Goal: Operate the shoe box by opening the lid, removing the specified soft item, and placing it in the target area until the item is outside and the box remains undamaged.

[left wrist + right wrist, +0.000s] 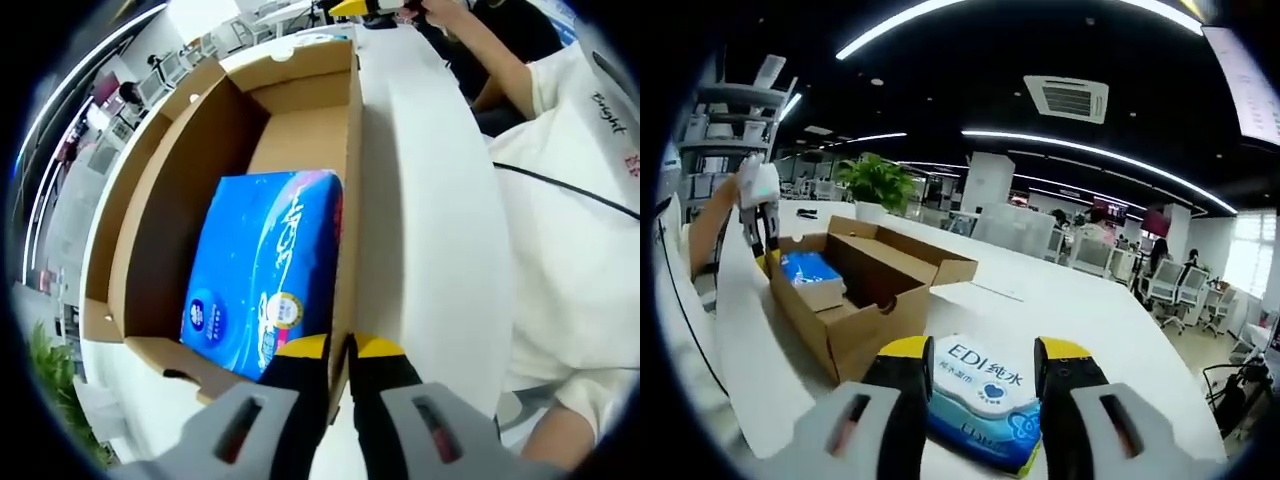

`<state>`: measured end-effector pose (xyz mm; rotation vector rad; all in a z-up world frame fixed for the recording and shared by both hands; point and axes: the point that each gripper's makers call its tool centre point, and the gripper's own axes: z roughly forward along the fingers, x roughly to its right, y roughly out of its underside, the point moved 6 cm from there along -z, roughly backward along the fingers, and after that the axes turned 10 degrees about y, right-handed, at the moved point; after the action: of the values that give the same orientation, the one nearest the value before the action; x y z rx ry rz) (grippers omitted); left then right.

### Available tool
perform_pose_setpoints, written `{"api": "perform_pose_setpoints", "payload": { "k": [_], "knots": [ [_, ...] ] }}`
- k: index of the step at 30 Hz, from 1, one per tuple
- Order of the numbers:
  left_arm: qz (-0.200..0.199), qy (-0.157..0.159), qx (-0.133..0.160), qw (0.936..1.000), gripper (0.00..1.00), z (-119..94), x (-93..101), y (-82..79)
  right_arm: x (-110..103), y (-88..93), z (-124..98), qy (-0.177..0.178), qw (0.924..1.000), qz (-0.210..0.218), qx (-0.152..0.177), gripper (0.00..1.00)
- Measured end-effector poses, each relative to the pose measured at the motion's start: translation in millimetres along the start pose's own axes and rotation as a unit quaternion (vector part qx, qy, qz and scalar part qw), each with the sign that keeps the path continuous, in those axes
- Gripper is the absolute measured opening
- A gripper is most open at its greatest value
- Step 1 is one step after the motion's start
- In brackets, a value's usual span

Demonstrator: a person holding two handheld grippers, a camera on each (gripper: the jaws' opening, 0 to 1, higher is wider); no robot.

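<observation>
The brown corrugated cardboard shoe box (855, 290) is sitting open on the smooth white surface (1060, 310), its flaps folded outward and its matte inner walls showing. Inside it, a glossy blue plastic-wrapped tissue pack (262, 270) is lying flat against one long wall, filling the nearer half of the floor; the far half of the box is bare cardboard.

In the left gripper view, the left gripper (340, 350), black with yellow tips, is pinching the box's thin side wall between nearly closed jaws, right beside the blue pack's corner. The right gripper view shows it at the box's far end.

The right gripper (980, 365) is standing with its jaws spread around a soft white-and-blue wet-wipe packet (985, 400), which is resting on the surface just outside the box's near corner. Whether the jaws are pressing its sides, I cannot tell.

The white surface is stretching wide and bare beyond the packet. A person in a white shirt (575, 190) is standing close along the surface's edge.
</observation>
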<state>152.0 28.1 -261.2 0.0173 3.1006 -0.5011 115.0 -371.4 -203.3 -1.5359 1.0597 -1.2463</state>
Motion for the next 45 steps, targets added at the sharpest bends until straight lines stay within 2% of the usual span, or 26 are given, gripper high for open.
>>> {"api": "perform_pose_setpoints", "payload": {
  "k": [4, 8, 13, 14, 17, 18, 25, 29, 32, 36, 42, 45],
  "knots": [
    [0.000, -0.001, -0.001, 1.0000, 0.07, 0, 0.0, -0.1, -7, -7.1, -1, -0.010, 0.9998, -0.006, 0.016, 0.40],
    [0.001, -0.002, -0.001, 1.0000, 0.07, 0, -0.2, -0.1, -14, -8.6, 3, -0.019, 0.9992, 0.031, 0.017, 0.37],
    [0.000, -0.002, -0.001, 1.0000, 0.07, 0, -0.2, -0.2, -24, -9.4, 9, -0.049, 0.9978, 0.039, 0.023, 0.38],
    [0.000, -0.001, -0.001, 1.0000, 0.07, 0, -0.3, -0.3, -28, -12.4, 9, -0.061, 0.9969, 0.036, 0.032, 0.38],
    [-0.002, 0.001, -0.002, 1.0000, 0.07, 0, -0.7, -0.3, -36, -16.9, 12, -0.079, 0.9953, 0.041, 0.038, 0.37],
    [-0.002, 0.001, -0.002, 1.0000, 0.07, 0, -0.8, -0.3, -41, -18.6, 13, -0.095, 0.9939, 0.040, 0.037, 0.37],
    [0.001, -0.001, 0.000, 1.0000, 0.07, 0, -0.8, 0.1, -50, -35.4, 18, -0.128, 0.9907, 0.012, 0.044, 0.39],
    [0.001, 0.000, 0.000, 1.0000, 0.07, 0, -0.9, 0.2, -58, -45.7, 20, -0.158, 0.9863, -0.004, 0.049, 0.40],
    [0.001, 0.000, 0.000, 1.0000, 0.07, 0, -0.8, 0.3, -67, -55.0, 24, -0.193, 0.9798, -0.009, 0.051, 0.40],
    [0.000, 0.000, 0.000, 1.0000, 0.07, 0, -0.7, 0.2, -72, -63.7, 28, -0.207, 0.9768, -0.024, 0.051, 0.40],
    [0.001, 0.000, 0.000, 1.0000, 0.07, 0, -0.9, 0.2, -80, -65.0, 34, -0.221, 0.9739, -0.014, 0.050, 0.40],
    [0.000, 0.002, -0.002, 1.0000, 0.07, 0, -1.0, 0.1, -86, -66.8, 34, -0.229, 0.9721, -0.014, 0.048, 0.45]
  ]
}}
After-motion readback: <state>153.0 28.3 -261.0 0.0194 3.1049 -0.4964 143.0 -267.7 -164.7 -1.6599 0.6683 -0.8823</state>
